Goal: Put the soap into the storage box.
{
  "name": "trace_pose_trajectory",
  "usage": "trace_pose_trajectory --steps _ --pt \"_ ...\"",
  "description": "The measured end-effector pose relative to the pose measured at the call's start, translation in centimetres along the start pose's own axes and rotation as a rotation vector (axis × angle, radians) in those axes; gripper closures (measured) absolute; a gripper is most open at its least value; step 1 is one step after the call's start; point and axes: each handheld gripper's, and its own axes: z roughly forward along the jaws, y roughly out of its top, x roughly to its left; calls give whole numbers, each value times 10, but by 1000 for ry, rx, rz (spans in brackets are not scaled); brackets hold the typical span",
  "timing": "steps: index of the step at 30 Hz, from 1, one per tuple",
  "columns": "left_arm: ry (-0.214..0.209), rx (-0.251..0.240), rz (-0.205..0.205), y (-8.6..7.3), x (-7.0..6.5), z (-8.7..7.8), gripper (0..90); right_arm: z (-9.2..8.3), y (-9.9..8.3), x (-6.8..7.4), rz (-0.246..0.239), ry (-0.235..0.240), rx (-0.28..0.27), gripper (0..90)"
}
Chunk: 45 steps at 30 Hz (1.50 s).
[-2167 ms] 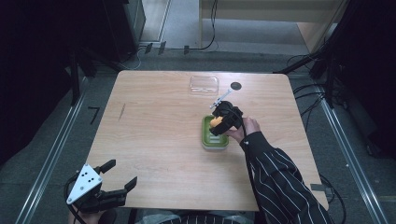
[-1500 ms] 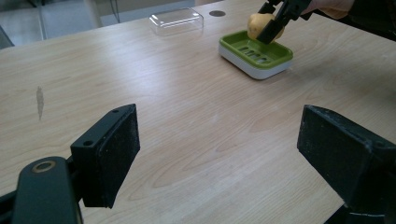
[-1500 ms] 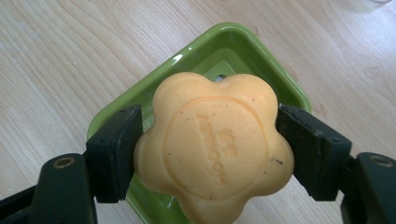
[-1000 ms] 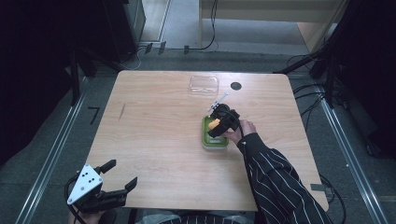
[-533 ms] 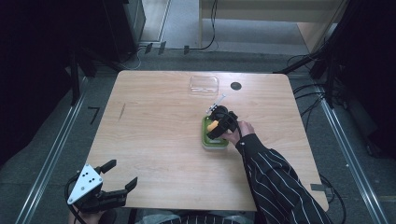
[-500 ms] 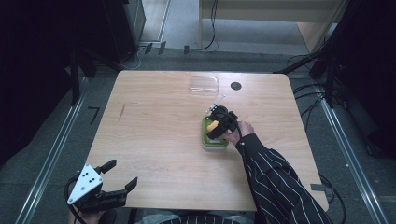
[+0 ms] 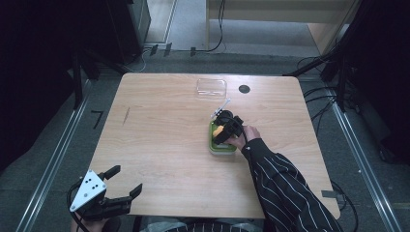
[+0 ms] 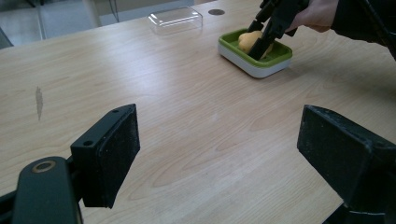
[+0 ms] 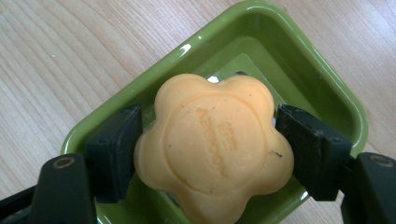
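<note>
Embossed lettering on the orange soap (image 9: 214,149), unreadable

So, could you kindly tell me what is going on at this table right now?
A person is working with two hand-held grippers. The right gripper is shut on an orange flower-shaped soap, holding it in the green soap dish on the wooden table. The left gripper hangs open at the near edge, holding nothing. A clear plastic lid lies at the far side.

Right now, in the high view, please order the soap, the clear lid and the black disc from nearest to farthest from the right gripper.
1. Soap: between the jaws, over the green dish.
2. Clear lid: far side, slightly left.
3. Black disc: far edge; nearly equal to the lid.
</note>
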Motion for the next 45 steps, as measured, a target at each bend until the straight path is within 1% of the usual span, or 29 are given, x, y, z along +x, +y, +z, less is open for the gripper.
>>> trace_pose_trajectory --steps 6,9,13,22,25,30,36,42,45 --pt "0 1 2 0 0 0 136 1 -1 -2 19 0 0 261" --pt "-1 1 2 0 0 0 135 1 -1 -2 14 -2 0 261" --pt "-1 1 3 0 0 0 136 2 -1 -2 20 -1 0 261" --pt "-1 0 4 0 0 0 136 4 -2 -2 29 -4 26 254" --pt "-1 1 5 0 0 0 136 0 -2 -2 23 -8 9 238" --pt "-1 1 6 0 0 0 136 -8 -2 -3 31 -16 -15 191" --pt "-4 -2 9 1 -1 1 135 -14 -5 -5 41 -22 -16 147" --pt "-13 -3 11 2 0 3 135 -23 -12 -7 56 -31 -20 130" --pt "-16 -4 11 2 0 4 136 -28 -16 -8 60 -33 -19 108"
